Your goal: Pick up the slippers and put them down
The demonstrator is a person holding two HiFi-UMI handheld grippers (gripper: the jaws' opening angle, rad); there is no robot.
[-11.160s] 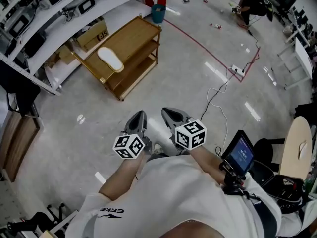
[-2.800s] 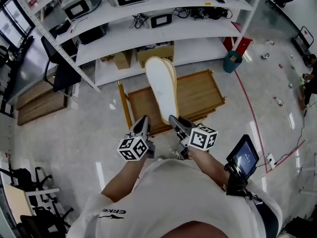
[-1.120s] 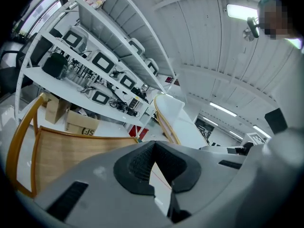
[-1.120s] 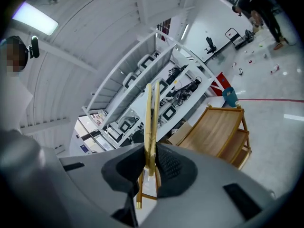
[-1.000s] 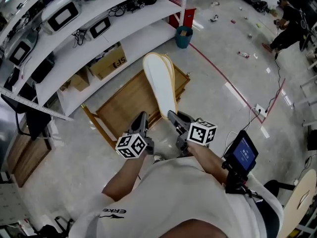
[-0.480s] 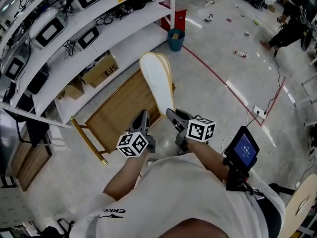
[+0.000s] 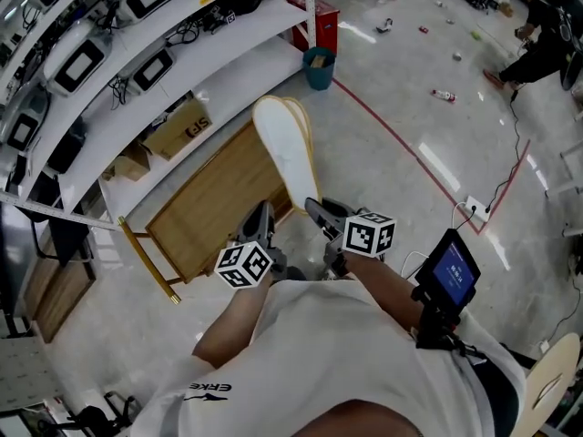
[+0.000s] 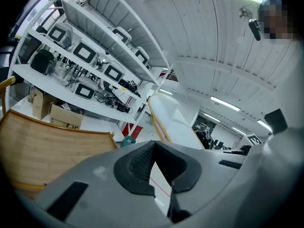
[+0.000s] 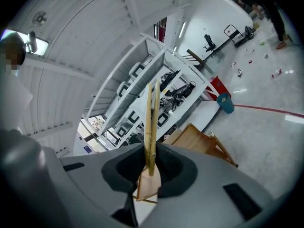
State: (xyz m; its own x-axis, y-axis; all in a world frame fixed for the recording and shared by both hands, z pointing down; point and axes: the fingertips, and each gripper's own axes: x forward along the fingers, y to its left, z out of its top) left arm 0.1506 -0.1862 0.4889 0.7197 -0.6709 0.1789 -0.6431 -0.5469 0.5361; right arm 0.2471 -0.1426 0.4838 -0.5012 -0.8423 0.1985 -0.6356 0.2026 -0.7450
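A pair of flat slippers, white soles with tan edges, stands pressed together and points away from me over the floor. My right gripper is shut on their near end; in the right gripper view the two thin edges rise from between the pads of the right gripper. My left gripper is just left of them, apart from them, with nothing in it. In the left gripper view the left gripper's tips meet, and the slippers show beyond on the right.
A low wooden rack stands on the floor ahead left. Behind it run white shelves with devices and a cardboard box. A teal bin, a red floor line, a power strip and a person are to the right.
Both grippers have travelled together with the slippers still held. The wooden rack and shelves have slid left and nearer in the head view, and the slippers now reach past the rack's right end.
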